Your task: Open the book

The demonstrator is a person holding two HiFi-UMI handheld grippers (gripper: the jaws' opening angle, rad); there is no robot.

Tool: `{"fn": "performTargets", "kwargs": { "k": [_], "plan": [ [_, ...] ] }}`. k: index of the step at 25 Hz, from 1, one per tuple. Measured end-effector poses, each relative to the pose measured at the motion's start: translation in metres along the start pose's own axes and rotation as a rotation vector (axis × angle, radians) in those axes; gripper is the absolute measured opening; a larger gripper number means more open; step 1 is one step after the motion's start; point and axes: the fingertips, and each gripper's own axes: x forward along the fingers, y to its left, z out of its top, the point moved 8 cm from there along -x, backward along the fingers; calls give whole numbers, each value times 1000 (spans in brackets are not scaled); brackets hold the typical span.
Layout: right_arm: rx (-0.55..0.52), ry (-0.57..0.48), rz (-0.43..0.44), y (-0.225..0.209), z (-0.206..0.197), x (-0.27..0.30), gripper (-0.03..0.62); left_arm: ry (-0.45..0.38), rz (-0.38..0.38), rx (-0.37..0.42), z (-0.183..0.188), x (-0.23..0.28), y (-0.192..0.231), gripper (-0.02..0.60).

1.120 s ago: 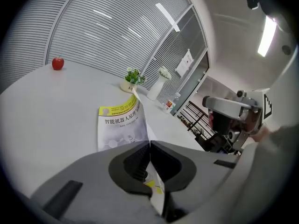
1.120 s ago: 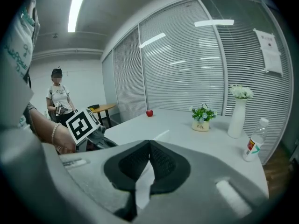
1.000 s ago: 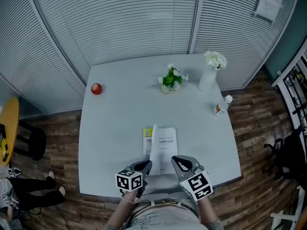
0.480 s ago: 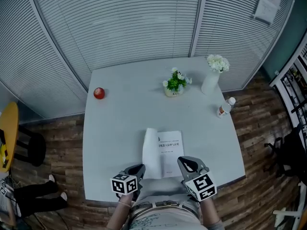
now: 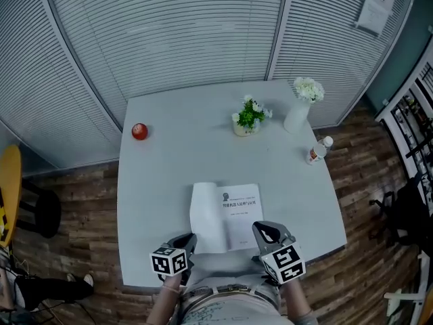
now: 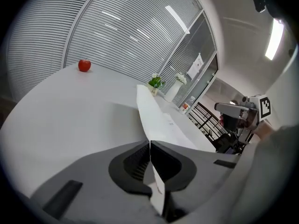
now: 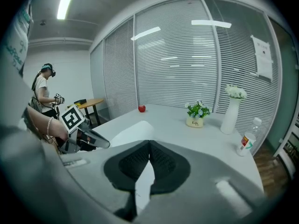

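We are working two claws over one pale grey bench (image 5: 155, 181). One thin white paperback book (image 5: 238, 215) is lying open near the bench's near edge, between the two claws, with one printed title page facing up.

We are clenching the left claw (image 5: 185, 240) (image 6: 150, 146) on the book's white front cover (image 5: 205, 217) (image 6: 149, 111). In the left gripper view the jaws are pressing together on that single sheet, which is standing up from them on edge. In the head view the cover is curling over to the left of the title page.

We are pinching the book's near right edge with the right claw (image 5: 263, 229) (image 7: 149, 146). In the right gripper view its jaws are meeting on one white page edge.

Four other things are standing on the bench, all well apart from the book:
- one red apple (image 5: 139, 131) at the far left
- one small green potted plant with white flowers (image 5: 250, 117) towards the far right
- one tall white vase of white flowers (image 5: 296, 114) just beyond the plant
- one small clear bottle with a white cap and red label (image 5: 315, 151) near the right edge

In the right gripper view we are seeing one person (image 7: 43, 93) standing in the background beside one yellow round table (image 7: 91, 102).
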Motion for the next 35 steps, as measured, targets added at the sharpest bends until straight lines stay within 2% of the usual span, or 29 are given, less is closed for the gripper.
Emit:
{"fn": "performTargets", "kwargs": {
  "k": [14,22,27,35],
  "plan": [
    [15,31,-39,22,1,13,3,20,84,-30,-12,-30,60,5],
    [11,45,-36,33,-1,16,3,54,74,-25,-23,-30,64,5],
    [9,52,-31,36,-2,15,3,63,73,-64,-36,-32,69,5],
    [-5,66,-26,33,-2,14,3,108,111,-52,-41,-25,74,6]
  ]
}}
